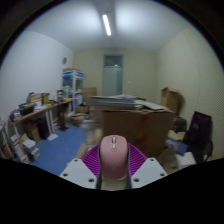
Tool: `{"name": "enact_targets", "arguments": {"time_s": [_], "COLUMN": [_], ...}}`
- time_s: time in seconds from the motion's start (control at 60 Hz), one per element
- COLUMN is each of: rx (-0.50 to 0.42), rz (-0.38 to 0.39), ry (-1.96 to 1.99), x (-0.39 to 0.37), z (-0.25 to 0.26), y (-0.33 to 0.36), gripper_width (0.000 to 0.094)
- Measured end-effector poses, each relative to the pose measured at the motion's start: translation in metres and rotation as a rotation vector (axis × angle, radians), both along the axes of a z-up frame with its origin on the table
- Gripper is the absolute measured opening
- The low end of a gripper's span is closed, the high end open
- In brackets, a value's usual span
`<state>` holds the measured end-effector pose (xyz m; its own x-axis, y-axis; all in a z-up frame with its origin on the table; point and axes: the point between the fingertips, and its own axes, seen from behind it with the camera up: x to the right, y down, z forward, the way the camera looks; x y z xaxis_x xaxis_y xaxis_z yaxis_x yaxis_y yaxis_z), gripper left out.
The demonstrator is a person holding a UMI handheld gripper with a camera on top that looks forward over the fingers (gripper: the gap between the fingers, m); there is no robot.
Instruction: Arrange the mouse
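A pink computer mouse (114,157) with a grey scroll wheel sits between my two fingers. The purple pads (93,157) press on both of its sides. My gripper (114,162) is shut on the mouse and holds it up in the air, well above the floor, with its front end pointing away from me toward the room. The lower end of the mouse is hidden between the white finger bases.
A room lies ahead. A large cardboard box (132,122) stands in the middle beyond the mouse. A cluttered desk (38,112) and shelves (72,88) run along the left wall. A dark chair (197,133) stands at the right. Blue floor (62,146) is at lower left.
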<state>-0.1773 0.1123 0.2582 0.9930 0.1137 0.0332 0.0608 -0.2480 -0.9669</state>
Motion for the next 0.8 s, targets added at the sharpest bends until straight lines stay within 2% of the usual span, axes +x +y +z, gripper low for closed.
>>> {"name": "enact_targets", "arguments": {"time_s": [0.05,0.15,0.283,0.35,0.433,0.45,0.517,0.583,0.7,0.767,0.8], "rx": [-0.008,-0.136,-0.336,-0.380,-0.429,-0.440,-0.403,-0.423,-0.445,-0.501,-0.520], "rz": [-0.066,-0.151,-0.114,-0.088,-0.080,-0.082,-0.085,-0.086,-0.079,-0.085,-0.092], "ry": [-0.022,-0.045,-0.028,-0.018,-0.001,0.003,0.046,0.040,0.017,0.029,0.053], "x": [0.058,0.151,0.176,0.179,0.180,0.181,0.180,0.180,0.179,0.179,0.178], "z": [-0.001,-0.078,-0.198,-0.236,-0.267,-0.272,-0.269,-0.271,-0.272,-0.272,-0.269], "y": [0.015,0.028,0.024,0.020,0.015,0.012,0.016,0.015,0.016,0.011,0.006], "gripper_width": [0.0327,0.0331,0.0331,0.0331,0.0331,0.0354,0.0345,0.0343,0.0492,0.0568,0.0719]}}
